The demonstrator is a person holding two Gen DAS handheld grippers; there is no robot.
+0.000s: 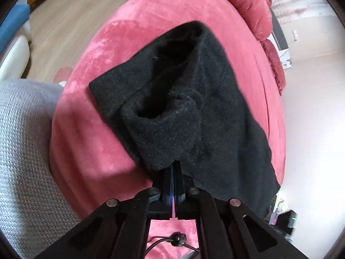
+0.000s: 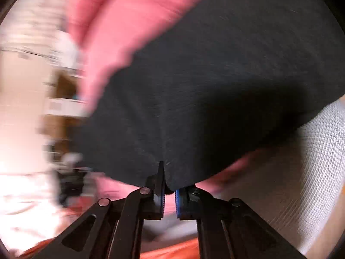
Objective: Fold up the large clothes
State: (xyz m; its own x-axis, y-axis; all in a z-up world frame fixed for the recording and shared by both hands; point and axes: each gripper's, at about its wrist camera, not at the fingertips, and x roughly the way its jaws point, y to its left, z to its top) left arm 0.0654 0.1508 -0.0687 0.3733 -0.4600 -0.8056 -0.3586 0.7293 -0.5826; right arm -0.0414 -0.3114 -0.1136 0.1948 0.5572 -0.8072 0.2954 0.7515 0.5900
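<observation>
With the left tool point(image 1: 175, 166) and the right tool point(image 2: 163, 172) each clamped on the near edge of the black garment point(image 1: 183, 99) lying on the pink cushion point(image 1: 90, 129), lift both corners evenly and keep that edge taut while folding.

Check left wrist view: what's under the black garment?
The black garment lies on the pink plush cushion, which shows all around it. Whatever sits directly beneath the fabric is covered.
</observation>
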